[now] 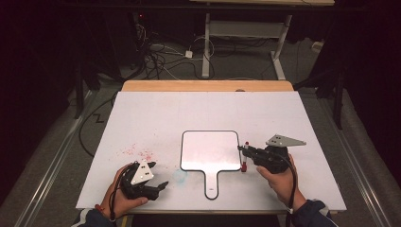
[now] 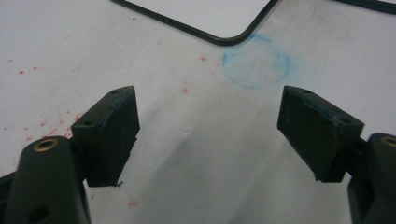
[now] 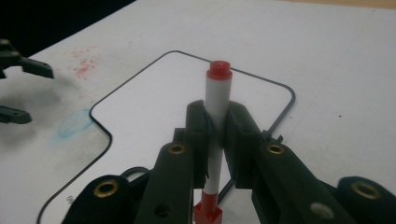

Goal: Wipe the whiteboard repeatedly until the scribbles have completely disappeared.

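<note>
A small whiteboard with a black rim and a handle lies on the white table, with its corner in the left gripper view and its rim in the right gripper view. My right gripper is shut on a white marker with red ends, held upright just off the board's right edge. My left gripper rests open near the table's front left, its jaws wide apart over bare table.
A blue smudged ring marks the table beside the board's lower left corner. Red specks dot the table left of the board. Beyond the table's far wooden edge lie cables and desk legs on the floor.
</note>
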Demonstrator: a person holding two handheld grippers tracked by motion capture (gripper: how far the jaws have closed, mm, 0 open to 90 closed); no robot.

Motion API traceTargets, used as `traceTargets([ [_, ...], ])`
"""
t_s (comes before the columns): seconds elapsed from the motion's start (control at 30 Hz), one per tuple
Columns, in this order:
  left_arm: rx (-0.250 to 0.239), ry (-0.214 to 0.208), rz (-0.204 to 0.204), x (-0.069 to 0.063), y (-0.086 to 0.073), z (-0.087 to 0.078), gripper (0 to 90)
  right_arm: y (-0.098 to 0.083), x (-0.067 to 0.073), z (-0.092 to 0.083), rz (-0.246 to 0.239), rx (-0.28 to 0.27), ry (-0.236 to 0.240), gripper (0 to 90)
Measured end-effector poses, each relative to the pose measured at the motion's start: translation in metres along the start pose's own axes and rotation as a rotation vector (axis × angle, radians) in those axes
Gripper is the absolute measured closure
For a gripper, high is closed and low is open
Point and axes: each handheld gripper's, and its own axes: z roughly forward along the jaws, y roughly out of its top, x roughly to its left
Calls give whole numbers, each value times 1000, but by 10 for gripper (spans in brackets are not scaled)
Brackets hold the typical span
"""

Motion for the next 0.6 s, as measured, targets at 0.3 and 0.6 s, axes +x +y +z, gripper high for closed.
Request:
traceTargets([
  [0.3, 11, -8, 13, -2, 2, 2, 200, 4, -18, 28, 67, 4, -16, 811],
  [0.6, 21, -14, 18, -2, 1, 4, 201, 5, -32, 49, 138, 12, -30, 811],
])
